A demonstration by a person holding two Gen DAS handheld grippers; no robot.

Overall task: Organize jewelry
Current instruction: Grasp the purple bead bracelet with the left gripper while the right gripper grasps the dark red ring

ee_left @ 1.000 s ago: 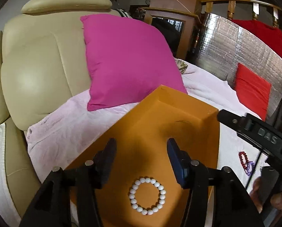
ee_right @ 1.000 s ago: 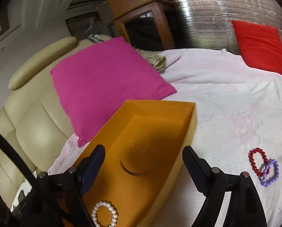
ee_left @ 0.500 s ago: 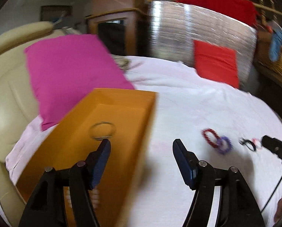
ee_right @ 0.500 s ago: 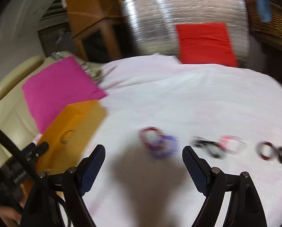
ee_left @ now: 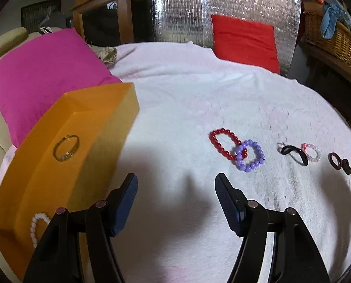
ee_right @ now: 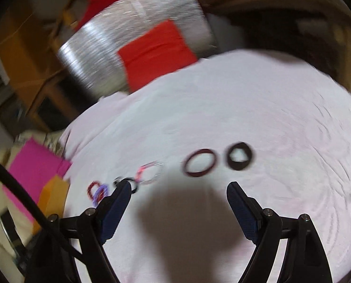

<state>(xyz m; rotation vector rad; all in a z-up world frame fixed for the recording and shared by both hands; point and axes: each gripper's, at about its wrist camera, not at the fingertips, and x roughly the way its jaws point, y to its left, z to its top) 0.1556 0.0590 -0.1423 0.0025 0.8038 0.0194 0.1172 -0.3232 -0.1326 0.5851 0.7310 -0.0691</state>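
An orange box (ee_left: 45, 181) lies at the left on the white cloth, holding a thin metal bangle (ee_left: 65, 147) and a white bead bracelet (ee_left: 35, 224). On the cloth lie a red bead bracelet (ee_left: 223, 143), a purple bead bracelet (ee_left: 250, 156), a black band (ee_left: 293, 153), a pink-and-clear bracelet (ee_left: 313, 152), a dark red ring (ee_left: 335, 160) and a black ring (ee_left: 347, 167). My left gripper (ee_left: 175, 186) is open and empty over the cloth. My right gripper (ee_right: 177, 189) is open and empty, just short of the dark red ring (ee_right: 199, 162) and black ring (ee_right: 240, 156).
A magenta pillow (ee_left: 43, 75) leans on a cream sofa behind the box. A red cushion (ee_left: 243, 40) stands against a silver foil panel at the back. A wicker basket (ee_left: 333, 37) is at the far right. The right wrist view is motion-blurred.
Both grippers have swung right, away from the orange box and over the cloth. The loose bracelets and rings have come into view. Both stay open and empty.
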